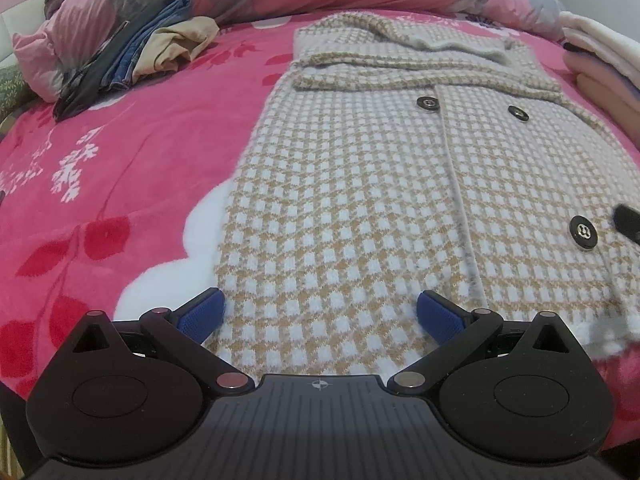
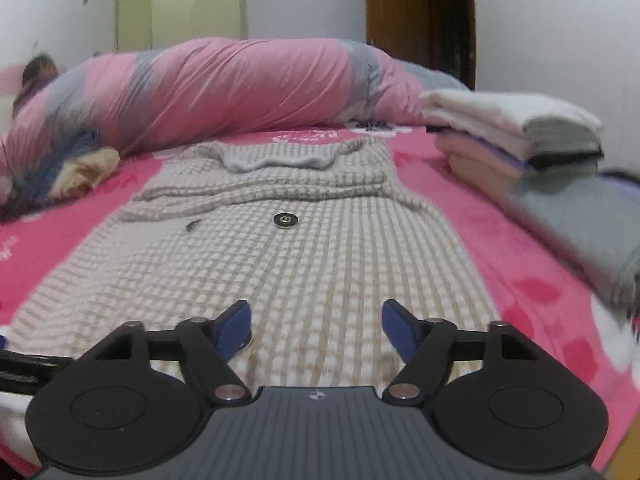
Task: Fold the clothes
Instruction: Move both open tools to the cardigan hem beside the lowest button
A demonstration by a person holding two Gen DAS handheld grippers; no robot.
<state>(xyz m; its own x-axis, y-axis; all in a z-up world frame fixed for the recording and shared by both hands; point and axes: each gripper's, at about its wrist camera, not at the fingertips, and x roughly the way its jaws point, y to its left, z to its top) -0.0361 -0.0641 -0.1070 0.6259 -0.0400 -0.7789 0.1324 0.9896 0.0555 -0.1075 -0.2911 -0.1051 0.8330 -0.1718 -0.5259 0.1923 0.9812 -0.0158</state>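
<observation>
A bed covered by a pink floral blanket (image 1: 132, 152) fills both views, with one long pink-and-grey duvet (image 2: 224, 80) rolled along its far side. In the right wrist view, a pale wardrobe (image 2: 180, 8) and a brown door (image 2: 420, 20) stand against the white wall behind.

One checked beige-and-white knitted cardigan (image 1: 360, 200) lies flat in the middle of the bed, its upper part folded across itself. Three dark buttons show on it in the left wrist view; the nearest (image 1: 583, 232) sits by the right edge.

One loose heap of unfolded clothes (image 1: 140, 60) lies at the far left against the duvet. One neat stack of folded garments (image 2: 516, 136) sits at the far right.

The left gripper (image 1: 320, 312) hovers over the cardigan's near hem, jaws spread wide and pinching nothing. The right gripper (image 2: 316, 328) is likewise over the hem, spread apart with only cloth beneath, not gripped.
</observation>
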